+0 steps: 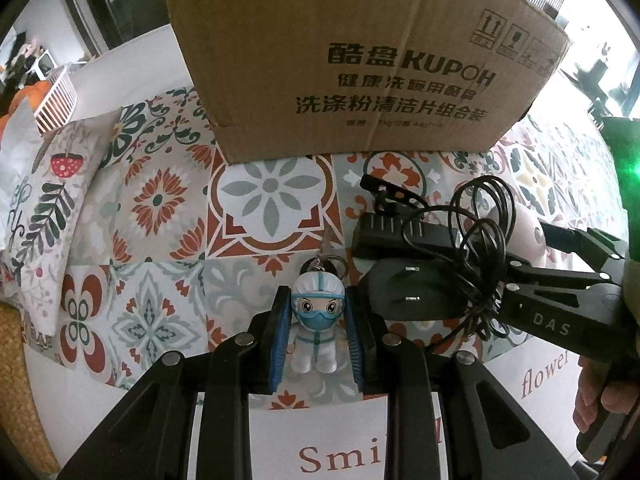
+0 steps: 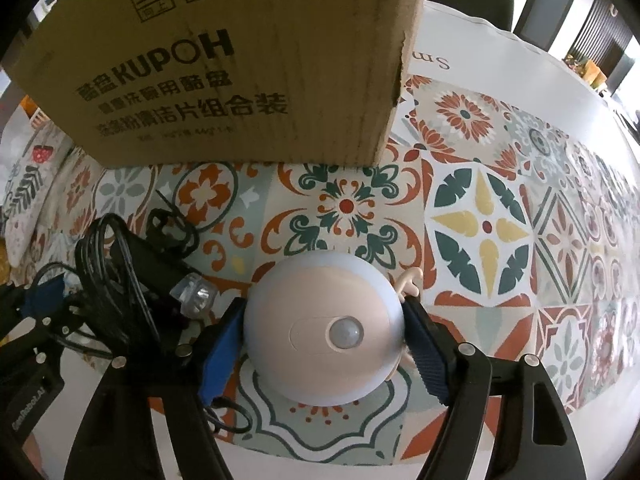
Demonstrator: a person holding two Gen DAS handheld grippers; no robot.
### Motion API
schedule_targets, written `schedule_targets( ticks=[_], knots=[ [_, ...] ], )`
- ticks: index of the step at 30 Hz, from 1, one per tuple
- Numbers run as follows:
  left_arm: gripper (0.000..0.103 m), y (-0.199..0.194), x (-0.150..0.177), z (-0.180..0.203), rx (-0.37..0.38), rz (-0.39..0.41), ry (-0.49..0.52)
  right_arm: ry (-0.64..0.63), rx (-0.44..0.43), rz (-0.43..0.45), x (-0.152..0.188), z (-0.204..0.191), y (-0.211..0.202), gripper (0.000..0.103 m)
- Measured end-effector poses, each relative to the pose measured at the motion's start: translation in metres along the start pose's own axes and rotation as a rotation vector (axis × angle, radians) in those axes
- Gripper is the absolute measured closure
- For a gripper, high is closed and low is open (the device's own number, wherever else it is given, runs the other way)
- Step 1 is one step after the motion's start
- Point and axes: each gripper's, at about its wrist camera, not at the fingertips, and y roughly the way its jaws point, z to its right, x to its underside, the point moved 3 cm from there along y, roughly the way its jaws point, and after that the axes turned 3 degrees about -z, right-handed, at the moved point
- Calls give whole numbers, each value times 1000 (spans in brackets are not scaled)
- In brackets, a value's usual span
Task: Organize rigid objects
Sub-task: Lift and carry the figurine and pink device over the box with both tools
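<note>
A small figurine keychain (image 1: 317,322) in a white suit and blue mask lies on the patterned tablecloth between the blue pads of my left gripper (image 1: 320,336); the pads sit at its sides, touching or nearly so. My right gripper (image 2: 326,344) closes around a round white sensor light (image 2: 324,328), pads against both sides. In the left wrist view the right gripper (image 1: 560,252) shows at the right, with the light (image 1: 528,228) partly hidden. A black power adapter with a tangled cord (image 1: 432,268) lies between the two; it also shows in the right wrist view (image 2: 120,264).
A tall cardboard box (image 1: 360,60) stands on the cloth just behind the objects; it also shows in the right wrist view (image 2: 224,60). A patterned cushion (image 1: 44,200) and a white basket (image 1: 56,104) lie at the left. A clear-headed flashlight (image 2: 192,292) rests by the adapter.
</note>
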Motion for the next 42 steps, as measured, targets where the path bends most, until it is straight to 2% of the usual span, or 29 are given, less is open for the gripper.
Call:
schedule_targets(
  ticks=[10, 16, 23, 42],
  knots=[
    [77, -23, 8, 10, -9, 57, 27, 63, -4, 65, 30, 15, -35, 28],
    [77, -38, 14, 10, 9, 87, 26, 58, 21, 130, 38, 10, -68, 28],
    [77, -73, 13, 9, 33, 160, 27, 46, 9, 203, 45, 2, -105, 28],
    [77, -162, -11, -4, 72, 357, 25, 21, -49, 392, 18, -21, -189, 28]
  ],
)
